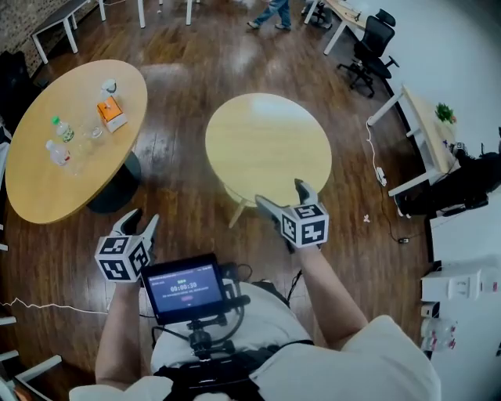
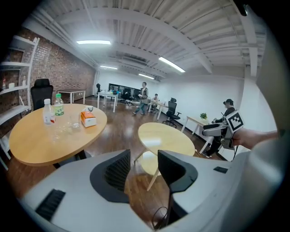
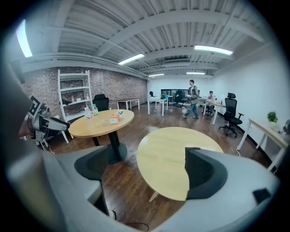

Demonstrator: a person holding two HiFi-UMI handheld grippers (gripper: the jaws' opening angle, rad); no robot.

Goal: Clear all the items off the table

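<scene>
Wood floor [image 1: 180, 196] fills most of the head view. Big round worktop [image 1: 43, 184] sits upper left of the frame on a dark pedestal. It carries the task's things, all grouped twd its upper half. Smaller round worktop [image 1: 266, 145] is at frame ctr, on pale legs, well apart from the big one. Long white desk [image 1: 427, 129] runs down the right edge; black office chair [image 1: 368, 47] upper right; a person [image 1: 270, 12] walking at the top edge.

Chest-mounted screen [image 1: 184, 286] is at lower ctr, btwn the two forearms.

L gripper [image 1: 141, 223] is at lower left of the frame, over floor, near the big worktop's pedestal. In its own view the fingers [image 2: 118, 170] stand apart w/ only floor and a table leg seen btwn them: open, nothing held. R gripper [image 1: 283, 200] hangs by the lower edge of the small worktop. Its fingers [image 3: 204, 174] are spread wide, w/ worktop and floor showing in the gap; nothing held.

On the big worktop: orange box [image 1: 111, 114] nearest the right rim, green-cap bottle [image 1: 63, 129] left of it, clear bottle [image 1: 57, 153] just below that, a glass [image 1: 94, 131] btwn bottles and box. In the L gripper view the box [image 2: 87, 119] sits right of both bottles.
</scene>
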